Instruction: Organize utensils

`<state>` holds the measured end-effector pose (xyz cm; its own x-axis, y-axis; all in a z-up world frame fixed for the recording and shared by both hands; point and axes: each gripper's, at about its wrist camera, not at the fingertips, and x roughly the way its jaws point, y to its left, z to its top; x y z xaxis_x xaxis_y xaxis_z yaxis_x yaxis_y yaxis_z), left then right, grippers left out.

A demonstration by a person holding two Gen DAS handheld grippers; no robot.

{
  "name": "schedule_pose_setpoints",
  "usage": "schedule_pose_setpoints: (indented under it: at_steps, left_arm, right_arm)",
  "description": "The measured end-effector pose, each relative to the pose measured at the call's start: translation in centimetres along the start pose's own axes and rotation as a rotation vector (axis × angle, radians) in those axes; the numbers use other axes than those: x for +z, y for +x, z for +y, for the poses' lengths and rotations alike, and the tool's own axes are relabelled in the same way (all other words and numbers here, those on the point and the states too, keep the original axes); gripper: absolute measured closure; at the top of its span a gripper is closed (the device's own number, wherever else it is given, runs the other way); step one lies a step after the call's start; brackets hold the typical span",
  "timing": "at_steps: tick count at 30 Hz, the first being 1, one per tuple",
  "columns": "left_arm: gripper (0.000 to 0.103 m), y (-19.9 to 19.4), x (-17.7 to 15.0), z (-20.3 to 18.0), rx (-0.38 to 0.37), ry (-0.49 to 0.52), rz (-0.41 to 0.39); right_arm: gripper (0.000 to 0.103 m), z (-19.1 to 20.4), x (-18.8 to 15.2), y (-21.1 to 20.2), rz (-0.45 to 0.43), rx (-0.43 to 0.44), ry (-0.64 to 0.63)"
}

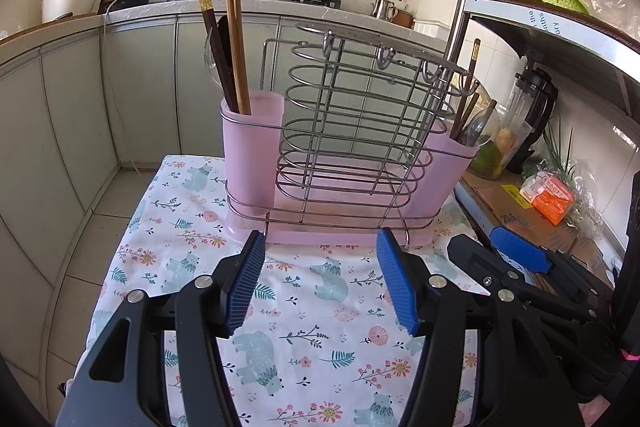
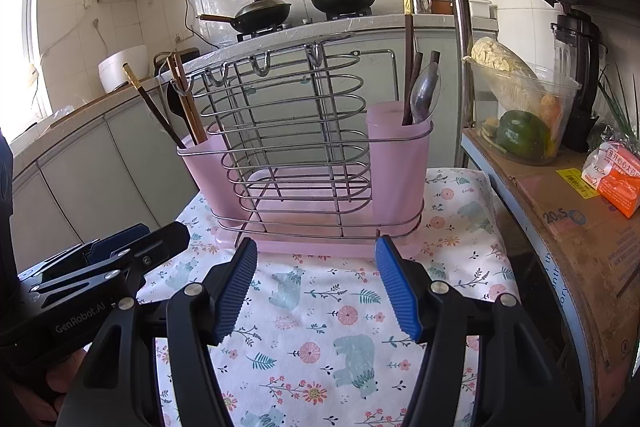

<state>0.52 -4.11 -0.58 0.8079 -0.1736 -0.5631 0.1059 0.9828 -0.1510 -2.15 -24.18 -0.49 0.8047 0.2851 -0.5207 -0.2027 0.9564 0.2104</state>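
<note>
While my left gripper (image 1: 322, 283) hangs wide open and empty, the pink utensil rack (image 1: 336, 163) stands just ahead on the floral cloth (image 1: 316, 339), chopsticks (image 1: 236, 47) in its cup. Right wrist view: my right gripper (image 2: 318, 287), agape, holds nothing before the same rack (image 2: 304, 163).

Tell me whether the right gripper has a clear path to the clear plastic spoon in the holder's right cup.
Probably yes: the right gripper is open, and the spoon sticks up above the cup rim, crowded only by dark chopsticks.

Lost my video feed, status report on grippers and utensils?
Left gripper open, empty. Right gripper open, empty. Pink plastic utensil rack ahead on cloth, chopsticks in both end cups. Nothing blocking.
</note>
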Motion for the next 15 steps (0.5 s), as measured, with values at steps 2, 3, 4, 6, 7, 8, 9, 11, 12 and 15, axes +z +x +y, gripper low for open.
schedule_pose_setpoints:
  at_steps: [2,3,4,6,7,8,9,11,12,15]
  left_arm:
    - [0.045,0.06,-0.08,0.02,0.002,0.001,-0.001]
    - [0.045,0.11,-0.11,0.02,0.002,0.001,-0.001]
    - [0.045,0.13,-0.15,-0.01,0.004,0.002,-0.001]
    - [0.045,0.19,-0.18,-0.01,0.006,0.002,0.001]
    - [0.045,0.23,-0.18,-0.06,0.007,0.002,0.003]
    - [0.045,0.29,-0.22,-0.06,0.006,0.001,0.006]
    - [0.045,0.31,-0.22,-0.07,0.005,0.002,0.008]
    - [0.045,0.40,-0.24,-0.05,0.004,0.001,0.012]
    - [0.045,0.42,-0.25,-0.06,0.004,0.001,0.013]
    - [0.045,0.55,-0.33,-0.06,0.000,-0.003,0.021]
  right_arm:
    - [0.042,0.01,-0.01,0.01,0.001,0.000,0.001]
    - [0.042,0.00,-0.04,0.07,0.002,0.000,0.001]
    - [0.042,-0.01,-0.06,0.09,0.003,0.001,0.002]
    - [0.042,-0.07,-0.10,0.19,0.003,0.001,0.002]
    - [0.042,-0.07,-0.10,0.19,0.003,0.000,0.002]
    - [0.042,-0.09,-0.10,0.18,0.004,0.000,0.002]
    - [0.042,-0.11,-0.07,0.20,0.005,0.001,0.003]
    - [0.042,-0.20,-0.12,0.28,0.007,0.001,0.006]
    - [0.042,-0.26,-0.15,0.32,0.008,0.001,0.006]
    - [0.042,-0.46,-0.20,0.42,0.011,0.001,0.009]
